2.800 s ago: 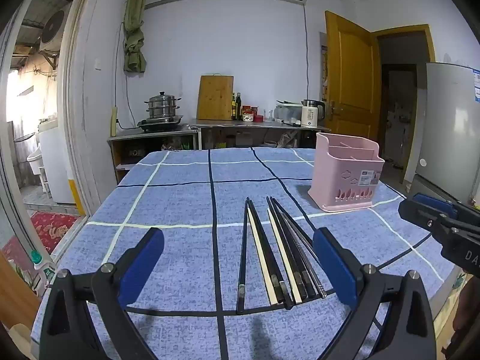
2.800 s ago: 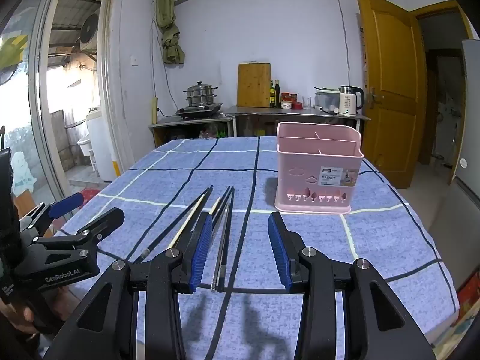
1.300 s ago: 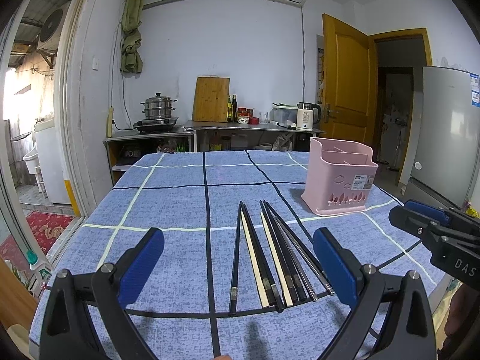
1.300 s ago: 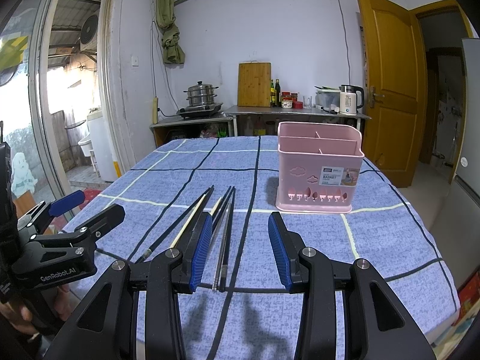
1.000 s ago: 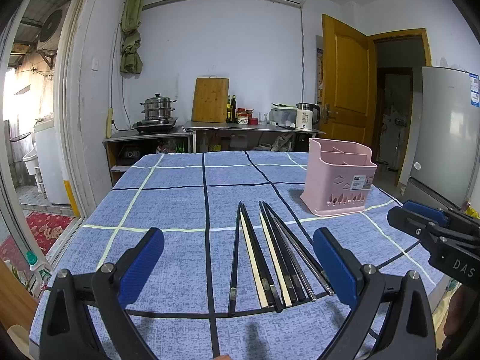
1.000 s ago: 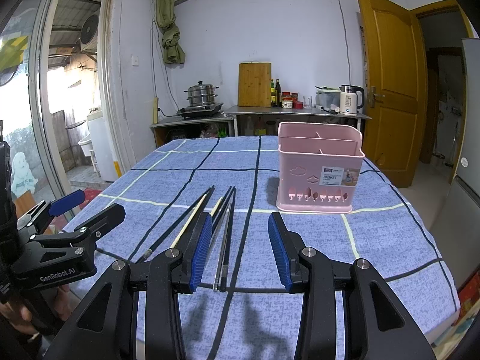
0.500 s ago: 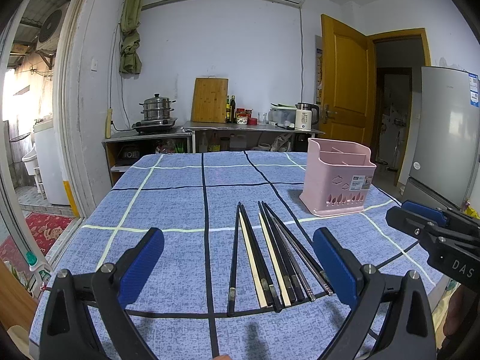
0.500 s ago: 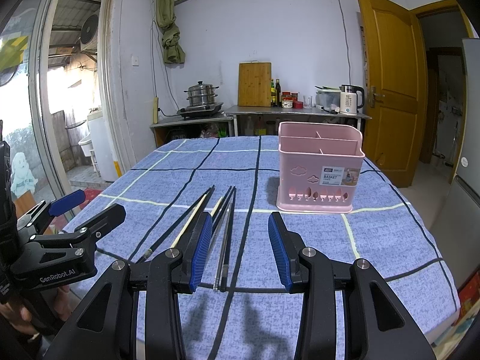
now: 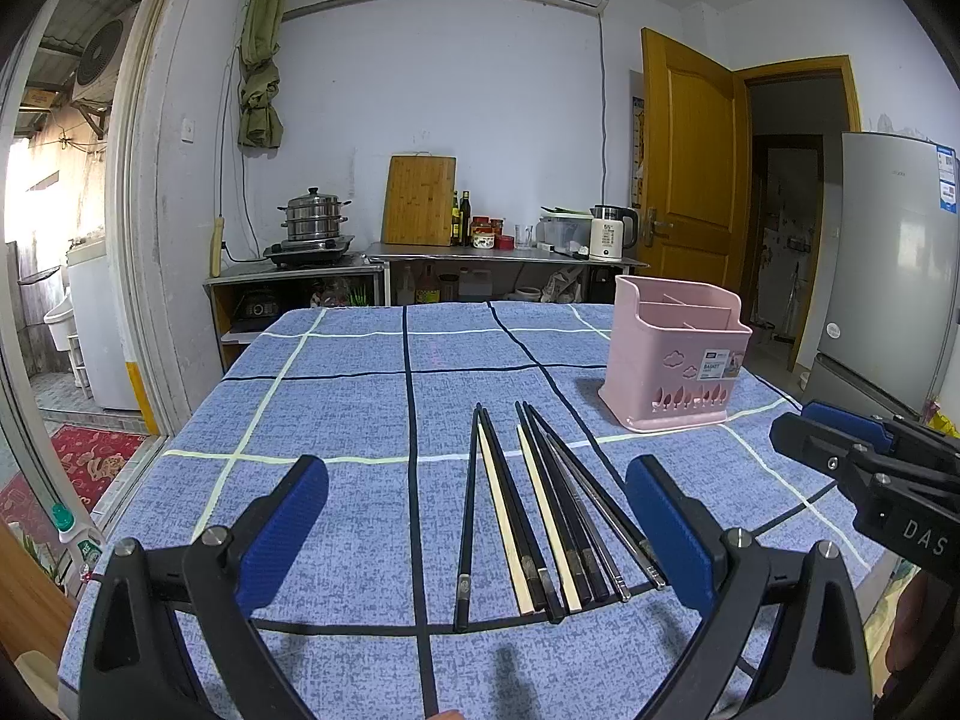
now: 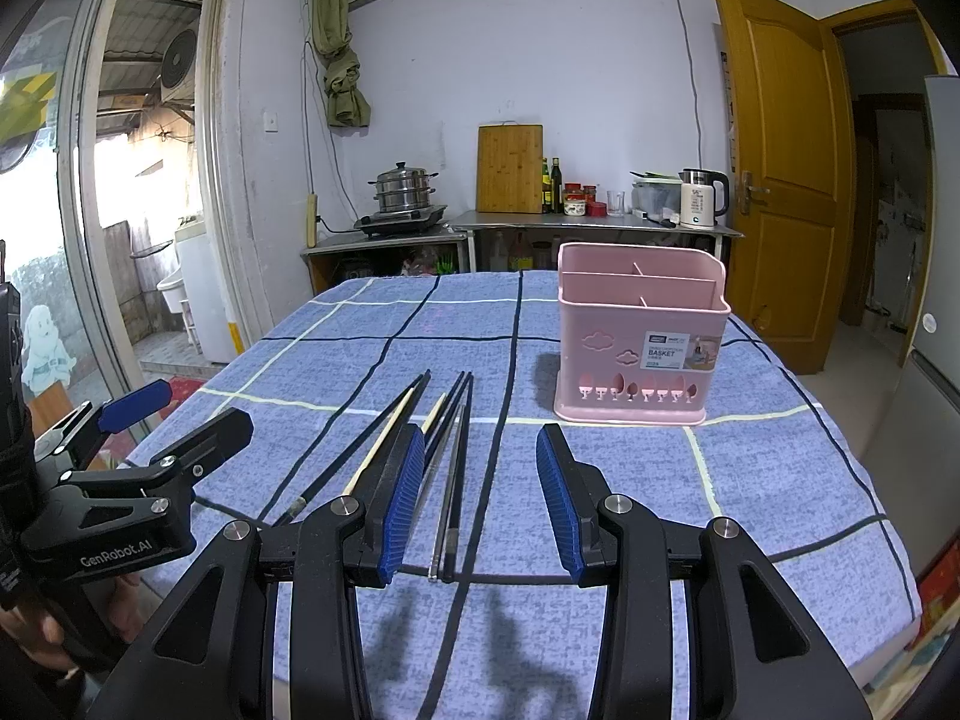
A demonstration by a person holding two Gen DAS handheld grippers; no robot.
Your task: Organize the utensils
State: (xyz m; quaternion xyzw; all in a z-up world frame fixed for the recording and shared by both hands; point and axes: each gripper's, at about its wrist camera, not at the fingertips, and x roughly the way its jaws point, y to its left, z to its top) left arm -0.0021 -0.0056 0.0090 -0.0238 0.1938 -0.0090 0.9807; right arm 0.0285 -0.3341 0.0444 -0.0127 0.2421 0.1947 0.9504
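Both the left gripper point(image 9: 477, 504) and right gripper point(image 10: 477, 477) gape wide, holding nothing; the chopsticks point(image 9: 543, 504) lie side by side on the blue cloth point(image 9: 336, 408), the pink basket point(image 10: 641, 339) standing apart. Packed so tightly, a pinch may catch 2 sticks, or roll its neighbours askew

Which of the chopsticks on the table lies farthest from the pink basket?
The all-black chopstick at the left edge of the row. It lies a little apart from the others and farthest from the pink basket; a pale chopstick lies next to it.
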